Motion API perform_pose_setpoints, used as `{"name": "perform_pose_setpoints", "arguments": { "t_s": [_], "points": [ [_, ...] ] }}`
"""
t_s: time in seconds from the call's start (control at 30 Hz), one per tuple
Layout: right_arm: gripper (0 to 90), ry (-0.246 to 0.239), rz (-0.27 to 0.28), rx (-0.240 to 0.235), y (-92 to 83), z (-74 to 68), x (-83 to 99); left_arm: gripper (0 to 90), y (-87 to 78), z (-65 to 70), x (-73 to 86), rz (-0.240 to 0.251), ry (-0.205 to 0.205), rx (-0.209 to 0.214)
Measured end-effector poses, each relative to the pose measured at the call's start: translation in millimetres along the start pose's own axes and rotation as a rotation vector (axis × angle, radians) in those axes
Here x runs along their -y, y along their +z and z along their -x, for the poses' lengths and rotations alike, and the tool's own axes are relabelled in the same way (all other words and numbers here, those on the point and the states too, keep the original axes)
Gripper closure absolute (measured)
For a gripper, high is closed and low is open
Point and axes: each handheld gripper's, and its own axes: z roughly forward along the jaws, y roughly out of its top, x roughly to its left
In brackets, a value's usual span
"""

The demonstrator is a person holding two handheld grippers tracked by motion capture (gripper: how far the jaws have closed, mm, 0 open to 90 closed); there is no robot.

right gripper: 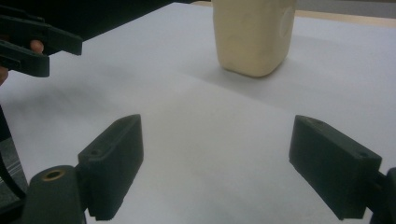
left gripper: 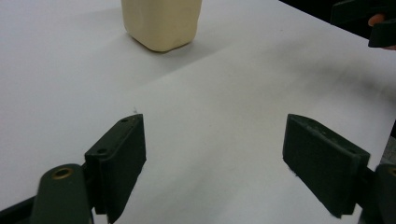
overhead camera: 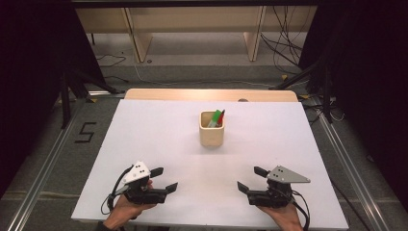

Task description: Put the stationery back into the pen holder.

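While both hands rest at the near edge of the white surface [overhead camera: 159, 139], the item of interest, a cream square-sided holder [overhead camera: 212, 129], stands upright near the surface's middle, toward the far side, well apart from either tool. Contents of the holder: a green marker [overhead camera: 216, 117] and a red pen [overhead camera: 221, 115], both leaning toward its far right corner, tips rising above the rim. Left tongs [overhead camera: 164, 178]: lying low on the surface, near and to the left of the holder, jaws spread wide, nothing between them; the left gripper view shows bare white sheet in the gap and the holder's base [left gripper: 161, 24] ahead. Right tongs [overhead camera: 251, 178]: near and to the right of the holder, jaws likewise spread wide and empty; the right gripper view shows the holder [right gripper: 253, 35] ahead and slightly right of centre. Step in hand, as judged: an approach toward the holder, likely to draw out a pen. Handling note: one pair of tongs should steady the holder's wall, since it looks light and liable to tip; the other should come in from above, align its jaws across a single shaft, close gently, and lift straight along the lean to avoid dragging the holder.
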Motion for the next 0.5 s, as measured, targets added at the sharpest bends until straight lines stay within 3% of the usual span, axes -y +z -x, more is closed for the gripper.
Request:
{"name": "perform_pose_setpoints", "arguments": {
  "t_s": [0.5],
  "points": [
    [18.5, 0.003, 0.01, 0.007, -4.6, 0.5, 4.9, 21.0, 0.2, 0.5, 0.5, 0.005, 0.001, -0.002]
  ]
}}
